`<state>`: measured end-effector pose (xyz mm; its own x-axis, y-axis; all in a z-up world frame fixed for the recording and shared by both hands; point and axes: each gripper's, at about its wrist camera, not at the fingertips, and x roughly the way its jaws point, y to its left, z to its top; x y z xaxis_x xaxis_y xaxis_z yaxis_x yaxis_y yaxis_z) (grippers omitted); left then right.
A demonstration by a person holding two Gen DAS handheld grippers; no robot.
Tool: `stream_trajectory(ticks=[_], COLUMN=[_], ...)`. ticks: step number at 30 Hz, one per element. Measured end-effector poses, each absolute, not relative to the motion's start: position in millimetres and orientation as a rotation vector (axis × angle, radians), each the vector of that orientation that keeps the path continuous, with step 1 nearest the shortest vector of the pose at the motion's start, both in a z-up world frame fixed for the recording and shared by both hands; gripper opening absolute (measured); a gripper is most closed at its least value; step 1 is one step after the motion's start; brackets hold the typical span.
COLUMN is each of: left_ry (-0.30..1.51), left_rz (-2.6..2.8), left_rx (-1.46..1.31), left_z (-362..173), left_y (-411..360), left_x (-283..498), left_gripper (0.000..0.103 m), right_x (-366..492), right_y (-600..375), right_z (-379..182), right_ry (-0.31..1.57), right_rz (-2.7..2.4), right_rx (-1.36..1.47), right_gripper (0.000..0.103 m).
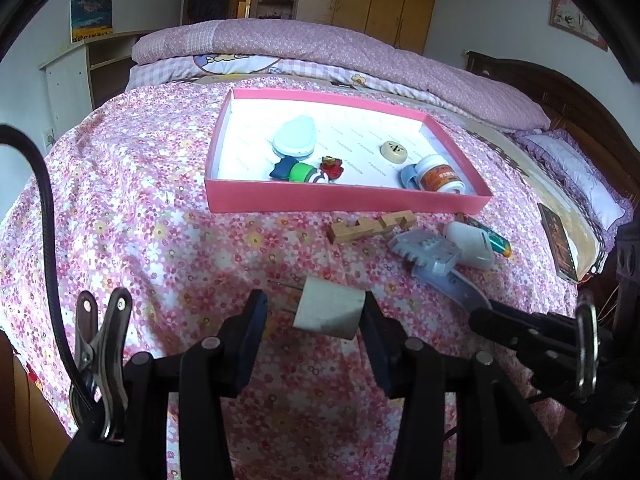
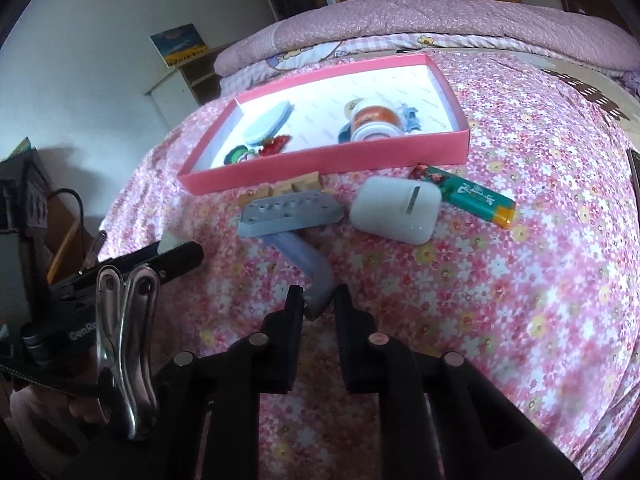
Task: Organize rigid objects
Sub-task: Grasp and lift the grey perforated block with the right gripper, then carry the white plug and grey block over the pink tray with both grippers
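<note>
Right wrist view: the right tongs (image 2: 318, 300) are closed on the end of the handle of a grey plastic brush (image 2: 290, 216), the pads pressing it from both sides. The brush lies on the flowered bed (image 2: 500, 300), its toothed head just in front of the pink tray (image 2: 320, 162) and beside a white earbud case (image 2: 396, 210). A lighter (image 2: 464, 196) lies just beyond the case, and a wooden block (image 2: 296, 188) sits between brush head and tray wall.

Left wrist view: the left tongs (image 1: 316, 312) stand partly open with a small white cylinder (image 1: 330, 312) between them. It touches the right-hand pad; whether the other pad bears on it cannot be told from this angle, so a firm grip is unconfirmed.

Assessment of the brush: stiff moulded plastic, light, with a smooth, slightly curved handle. The head is the heavier end, so a hold at the handle tip is likely to let it droop or swivel when lifted. A hold nearer the neck would be steadier.

The tray already holds a bottle (image 1: 438, 178), a pale oval case (image 1: 294, 140), a round disc (image 1: 394, 150) and small figures (image 1: 308, 170). Free floor remains at its centre and far side.
</note>
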<state>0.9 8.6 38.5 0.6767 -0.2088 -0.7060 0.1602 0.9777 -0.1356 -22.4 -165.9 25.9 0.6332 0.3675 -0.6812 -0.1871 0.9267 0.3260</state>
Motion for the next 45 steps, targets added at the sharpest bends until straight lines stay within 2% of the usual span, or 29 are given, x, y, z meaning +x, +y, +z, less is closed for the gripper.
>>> stream_trajectory(ticks=[7,17,19,21,26,33,45], left_ry=[0.793,0.785,0.786,0.786,0.79,0.799,0.813], left_rz=[-0.212,-0.214,-0.211,-0.208,-0.192,-0.156,-0.149], left_rx=[-0.062,-0.049,-0.053,-0.055,-0.067,-0.086,-0.097], left_z=[45,47,47,46,44,39,33], left_y=[7,4,5,7,14,29,35], left_x=[-2,-5,-4,-4,-3,-1,2], left_gripper=[0.049,0.049,0.049,0.049,0.049,0.049,0.049], right_x=[-28,-33,-36,-37,-27,-2,16], right_y=[-171,-157,-156,-155,-147,-123,-111], right_z=[38,19,23,29,40,34,24], right_ry=[0.79,0.903,0.882,0.849,0.825,0.853,0.873], right_rz=[0.332,0.373,0.373,0.356,0.365,0.402,0.419], right_rx=[0.239,0.094,0.082,0.067,0.045,-0.016,-0.053], right_gripper=[0.017,0.018,0.028,0.049,0.064,0.07,0.069])
